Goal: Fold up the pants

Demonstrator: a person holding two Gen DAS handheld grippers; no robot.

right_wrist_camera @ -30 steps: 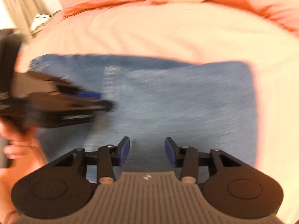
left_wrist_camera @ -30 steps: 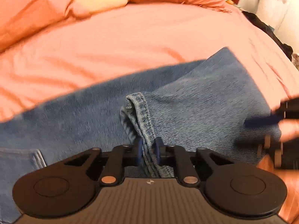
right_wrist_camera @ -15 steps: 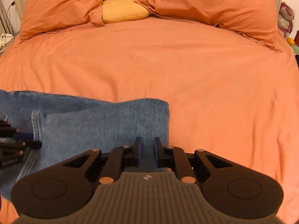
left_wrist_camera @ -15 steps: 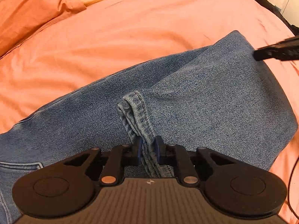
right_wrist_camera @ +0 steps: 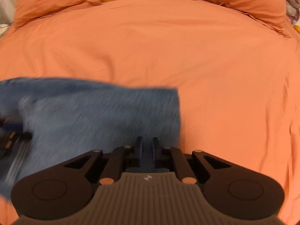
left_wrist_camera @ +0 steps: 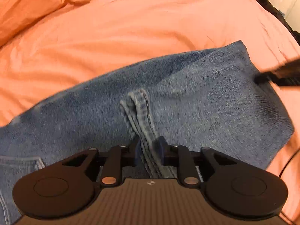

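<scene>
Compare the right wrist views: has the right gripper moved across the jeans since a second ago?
Yes. The right gripper moved rightwards across the jeans towards their folded edge beside the orange bedspread.

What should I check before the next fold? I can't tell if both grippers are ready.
1. Left gripper: jaws opening with the hem between them: not ok for pulling.
2. Right gripper: shut at the folded edge of the jeans; whether denim is pinched: cannot tell.
3. Leg ends folded over onto the upper part of the jeans: ok.
4. Hem layers lined up: not ok, they fan out.
5. Bedspread beyond the jeans free for the next fold: ok.
</scene>
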